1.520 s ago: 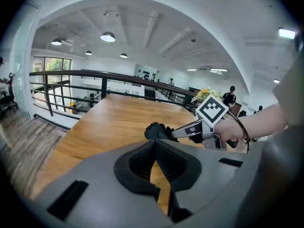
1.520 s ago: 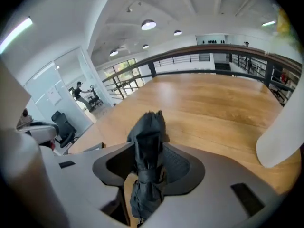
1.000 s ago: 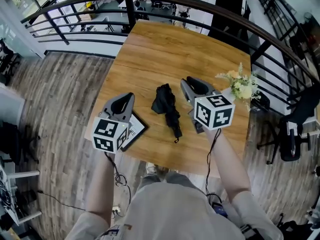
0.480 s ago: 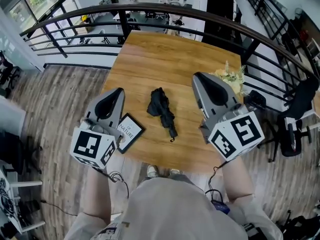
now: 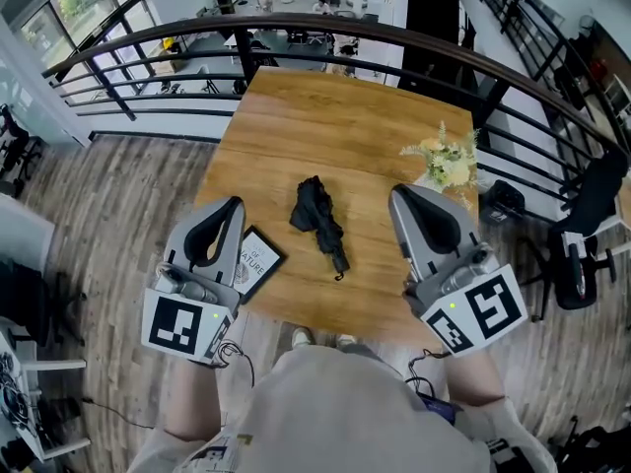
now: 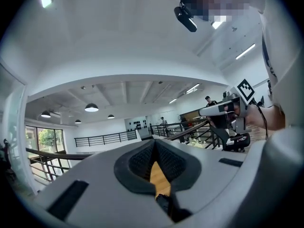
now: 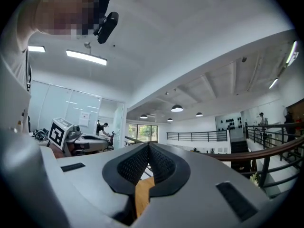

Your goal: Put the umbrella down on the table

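The black folded umbrella [image 5: 319,221] lies on the wooden table [image 5: 325,116], near its middle, with its strap end towards me. Neither gripper touches it. My left gripper [image 5: 232,206] hovers high over the table's left front corner, jaws shut and empty. My right gripper [image 5: 397,195] hovers to the right of the umbrella, also shut with nothing between the pads. In the left gripper view the left gripper's pads meet at the tip [image 6: 154,143] and the gripper points level across the room. The right gripper view shows the same at the right gripper's tip [image 7: 148,147].
A dark framed card [image 5: 254,260] lies at the table's left front edge, partly under my left gripper. A bunch of pale flowers [image 5: 444,160] stands at the right edge. A black railing [image 5: 394,35] curves behind the table, and a dark chair [image 5: 584,254] stands at the right.
Both grippers have risen towards the camera and drawn back and apart from the umbrella. The umbrella stays where it lay on the table.
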